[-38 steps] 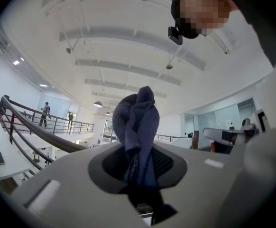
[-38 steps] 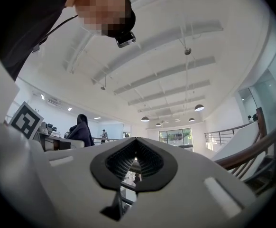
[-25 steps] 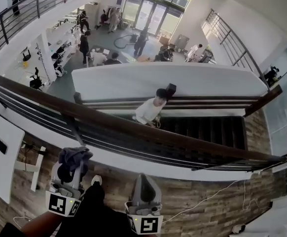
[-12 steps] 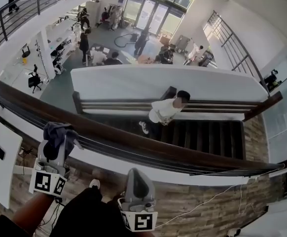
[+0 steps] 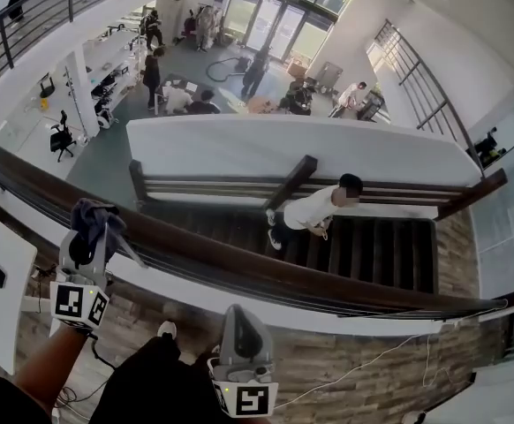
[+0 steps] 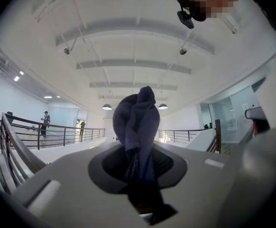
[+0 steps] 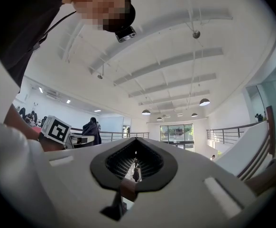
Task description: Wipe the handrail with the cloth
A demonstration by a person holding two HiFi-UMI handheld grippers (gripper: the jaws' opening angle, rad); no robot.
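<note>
Your left gripper (image 5: 92,230) jaws squeeze tight on the dark blue cloth (image 5: 95,213), which bunches up past the tips. The cloth is right at the brown handrail (image 5: 239,259), on its left part. Can't tell if it touches. Your right gripper (image 5: 242,318) jaws are pressed together w/ nothing inside, down low, short of the rail.

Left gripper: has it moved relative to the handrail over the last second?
Yes. The left gripper, shut on the cloth, has gone up and left: earlier it was short of the wooden handrail, and now the cloth overlaps it.
</note>
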